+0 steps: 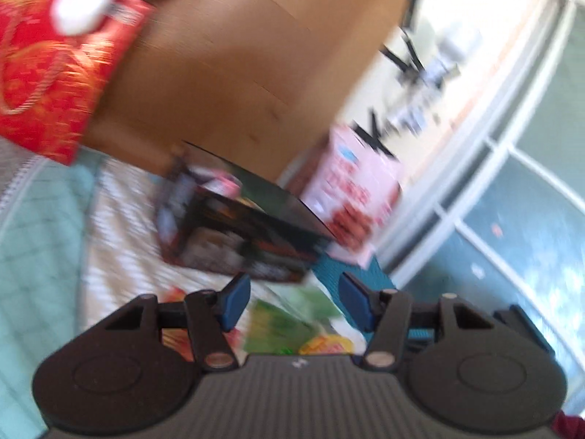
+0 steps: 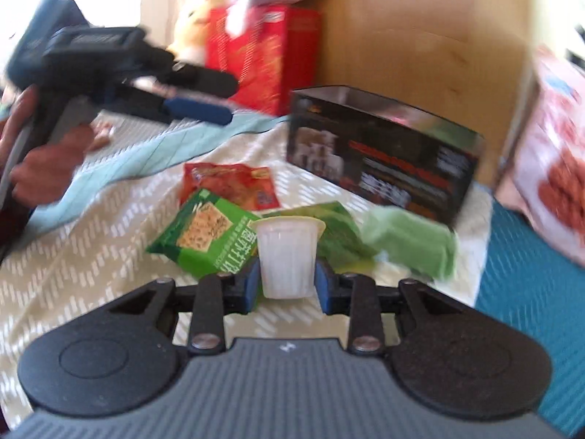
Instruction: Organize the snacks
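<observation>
we have a small white jelly cup (image 2: 286, 259) pinched between the blue pads of our right gripper (image 2: 286, 285), its yellow-rimmed lid end pointing away from the camera. the jaws are narrow, pressed on the cup's ribbed sides, and it hangs above the patterned bedspread (image 2: 91, 256) rather than resting on it.

our left gripper (image 1: 294, 301) stands about half open with nothing between its pads (image 1: 234, 300); in the right wrist view it floats at the upper left, carried by a hand (image 2: 44, 161) well clear of the snacks.

the rest of the snacks lie loose on the bedspread just beyond the cup: a green cracker packet (image 2: 204, 234), a red snack packet (image 2: 230, 183) behind it, and more green wrappers (image 2: 409, 241) to the right, too blurred to name. the open black box (image 2: 384, 161) sits behind them against a big cardboard box (image 2: 420, 25), with a pink box (image 2: 555, 168) to its right and a red gift bag (image 2: 263, 55) to its left.

we judge the step in hand to be carrying the jelly cup to a container, most likely the open black box, though we cannot be sure which one is meant. the next move calls for lifting the cup over the box's near wall, keeping the squeeze gentle so the soft cup does not buckle, then opening the jaws only once it is inside. both views are smeared, so fine alignment should wait until things steady.
</observation>
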